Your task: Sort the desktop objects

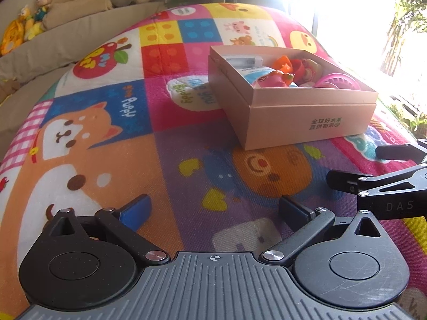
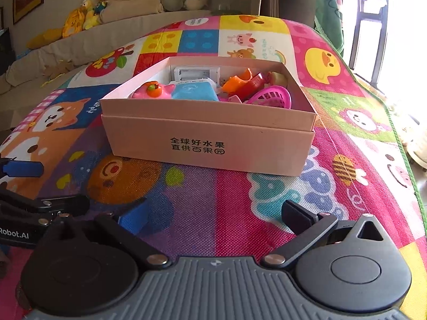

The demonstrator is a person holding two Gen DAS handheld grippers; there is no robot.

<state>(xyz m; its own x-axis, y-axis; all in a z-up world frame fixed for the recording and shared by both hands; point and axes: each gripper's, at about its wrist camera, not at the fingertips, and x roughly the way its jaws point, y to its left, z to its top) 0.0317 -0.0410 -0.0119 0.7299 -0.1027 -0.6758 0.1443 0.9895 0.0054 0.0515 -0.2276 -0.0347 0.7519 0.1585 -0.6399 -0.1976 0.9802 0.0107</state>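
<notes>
A pink cardboard box (image 1: 307, 122) stands on the colourful play mat, ahead and to the right in the left wrist view, and straight ahead in the right wrist view (image 2: 208, 144). It holds a pink pig toy (image 2: 153, 92), a blue packet (image 2: 193, 90), a white case (image 2: 197, 73), orange and red toy pieces (image 2: 244, 82) and a pink basket (image 2: 272, 96). My left gripper (image 1: 214, 210) is open and empty, low over the mat. My right gripper (image 2: 213, 213) is open and empty, just short of the box. Each gripper shows at the edge of the other's view.
The play mat (image 1: 106, 160) covers the whole surface. A beige sofa (image 2: 120, 34) with soft toys (image 2: 85, 18) runs along the back. A bright window (image 1: 347, 13) is on the right. The mat's green edge (image 2: 400, 144) drops off at the right.
</notes>
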